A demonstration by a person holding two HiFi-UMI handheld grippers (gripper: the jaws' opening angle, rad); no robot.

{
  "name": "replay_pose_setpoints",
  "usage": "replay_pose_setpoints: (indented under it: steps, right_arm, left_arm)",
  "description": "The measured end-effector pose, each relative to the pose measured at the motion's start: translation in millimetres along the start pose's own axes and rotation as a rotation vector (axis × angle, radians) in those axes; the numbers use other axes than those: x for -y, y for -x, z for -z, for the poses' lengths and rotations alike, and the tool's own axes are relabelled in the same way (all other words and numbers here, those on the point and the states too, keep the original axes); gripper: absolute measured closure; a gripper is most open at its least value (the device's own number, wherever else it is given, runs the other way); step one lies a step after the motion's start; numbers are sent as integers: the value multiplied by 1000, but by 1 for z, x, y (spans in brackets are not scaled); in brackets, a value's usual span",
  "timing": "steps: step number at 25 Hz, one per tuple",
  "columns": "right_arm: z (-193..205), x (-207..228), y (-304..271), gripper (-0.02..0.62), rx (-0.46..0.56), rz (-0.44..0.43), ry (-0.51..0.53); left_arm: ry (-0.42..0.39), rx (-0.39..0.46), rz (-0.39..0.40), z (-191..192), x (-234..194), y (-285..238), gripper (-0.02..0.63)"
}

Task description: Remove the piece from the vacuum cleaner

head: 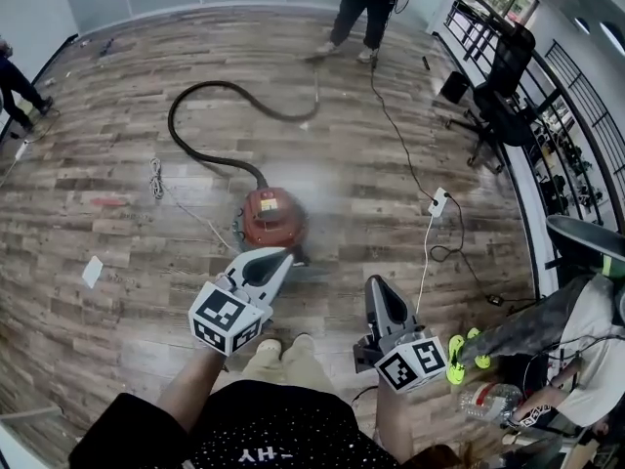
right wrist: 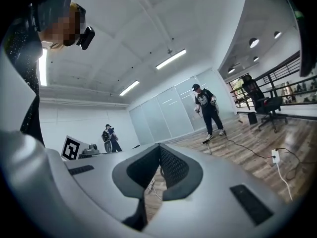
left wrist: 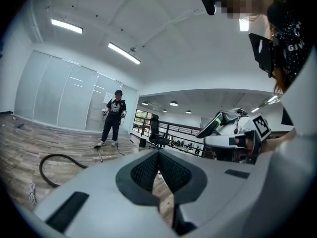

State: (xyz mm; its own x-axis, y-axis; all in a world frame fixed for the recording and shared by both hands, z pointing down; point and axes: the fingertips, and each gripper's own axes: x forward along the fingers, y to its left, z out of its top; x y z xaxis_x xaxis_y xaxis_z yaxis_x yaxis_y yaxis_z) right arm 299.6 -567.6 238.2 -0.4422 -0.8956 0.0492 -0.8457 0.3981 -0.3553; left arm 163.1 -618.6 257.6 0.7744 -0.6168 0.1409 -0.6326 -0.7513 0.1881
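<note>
1. In the head view, a red canister vacuum cleaner sits on the wooden floor at the centre of the frame. It is slightly blurred.
2. A black hose leaves the top of the canister and loops up through the upper left of the frame, then across towards a person standing at the top edge.
3. The left gripper is shut with nothing between its jaws. Its tip shows just below the canister in the frame, apparently held above the floor rather than touching it.
4. The right gripper is also closed and empty. It sits lower right of the canister, clearly apart from it.
5. Which piece is to come off cannot be told. The hose joint at the canister top seems likeliest.
6. Judged handling: the canister looks hard-shelled and fairly heavy, likely to roll or shift when pulled. The hose is flexible and would bend.
7. A sensible hold is the stiff cuff where hose meets body, with the other gripper bracing the canister. Both jaws must open first.
</note>
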Motion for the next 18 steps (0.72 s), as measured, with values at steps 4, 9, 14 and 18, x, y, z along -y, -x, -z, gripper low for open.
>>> replay_pose_setpoints:
  steps: [4, 9, 14, 18]
  right_arm:
    - [4, 16, -11, 584, -27, -93, -11]
    - [28, 39, -17, 584, -38, -158, -23]
    - [71, 69, -24, 584, -64, -153, -57]
    - [116, 94, -34, 584, -58, -142, -45]
  left_arm:
    - [0, 36, 34, 3, 7, -20, 598]
    - [-4, 50, 57, 24, 7, -34, 598]
    - [47, 56, 75, 67, -9, -37, 598]
    - [59, 53, 66, 117, -36, -37, 598]
